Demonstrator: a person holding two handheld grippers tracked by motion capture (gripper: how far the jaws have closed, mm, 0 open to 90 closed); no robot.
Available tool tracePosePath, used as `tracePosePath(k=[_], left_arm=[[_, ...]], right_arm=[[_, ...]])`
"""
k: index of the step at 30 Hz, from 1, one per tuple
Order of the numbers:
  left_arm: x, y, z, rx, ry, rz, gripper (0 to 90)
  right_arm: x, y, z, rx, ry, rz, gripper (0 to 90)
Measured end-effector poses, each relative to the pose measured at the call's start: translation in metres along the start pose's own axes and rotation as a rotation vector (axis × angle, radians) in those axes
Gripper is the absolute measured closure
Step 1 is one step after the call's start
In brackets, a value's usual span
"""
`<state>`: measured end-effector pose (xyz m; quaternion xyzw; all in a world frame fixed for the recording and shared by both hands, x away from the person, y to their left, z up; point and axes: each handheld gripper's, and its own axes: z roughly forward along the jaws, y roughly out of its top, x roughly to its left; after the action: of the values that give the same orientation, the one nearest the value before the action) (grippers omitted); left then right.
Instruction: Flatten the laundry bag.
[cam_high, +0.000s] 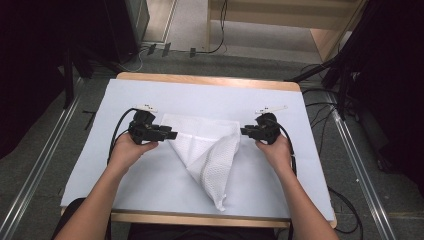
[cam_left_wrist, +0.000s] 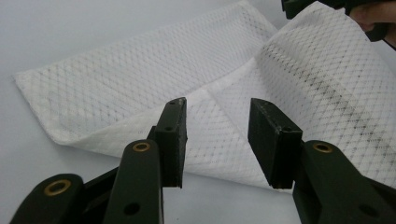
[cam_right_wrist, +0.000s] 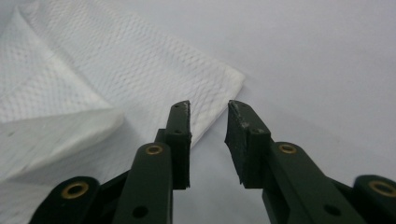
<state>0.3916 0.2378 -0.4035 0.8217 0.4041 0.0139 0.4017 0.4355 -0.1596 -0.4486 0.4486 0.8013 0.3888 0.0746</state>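
White mesh cloth (cam_high: 205, 147) lies half-folded between both part-open, empty tools (cam_high: 172, 135) (cam_high: 244, 131)

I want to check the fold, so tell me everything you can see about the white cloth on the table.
The white cloth is a thin fabric with a fine diamond mesh weave. It lies mid-table, folded into a rough triangle whose tip points toward the person. Its right flap is turned over and stands slightly raised along a crease, and faint grey smudges run across one flap. It rests on the pale table cover. No gripper pads press on it.
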Motion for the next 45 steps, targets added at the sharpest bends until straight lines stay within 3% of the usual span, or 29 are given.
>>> tracePosePath(k=[7,11,13,19,22,29,45], left_arm=[[0.001,-0.004,-0.003,0.003,0.008,-0.007,57.3],[0.001,-0.007,-0.004,-0.001,0.014,-0.013,56.7],[0.002,-0.008,-0.006,-0.001,0.021,-0.016,56.6],[0.002,-0.011,-0.008,-0.003,0.025,-0.022,56.4],[0.003,-0.011,-0.009,-0.003,0.028,-0.024,56.4],[0.003,-0.012,-0.008,0.001,0.028,-0.023,56.4],[0.003,-0.013,-0.008,-0.001,0.03,-0.023,56.3]], right_arm=[[-0.011,0.017,0.023,0.015,-0.034,-0.008,62.7],[-0.012,0.019,0.035,0.033,-0.037,-0.01,62.9],[-0.011,0.017,0.04,0.054,-0.025,-0.02,66.7],[-0.004,0.016,0.045,0.059,-0.077,-0.043,83.1],[-0.006,0.016,0.045,0.061,-0.049,-0.027,90.0],[-0.01,0.018,0.042,0.051,-0.076,-0.019,90.0],[-0.069,0.011,0.0,-0.049,-0.176,0.141,90.0]])
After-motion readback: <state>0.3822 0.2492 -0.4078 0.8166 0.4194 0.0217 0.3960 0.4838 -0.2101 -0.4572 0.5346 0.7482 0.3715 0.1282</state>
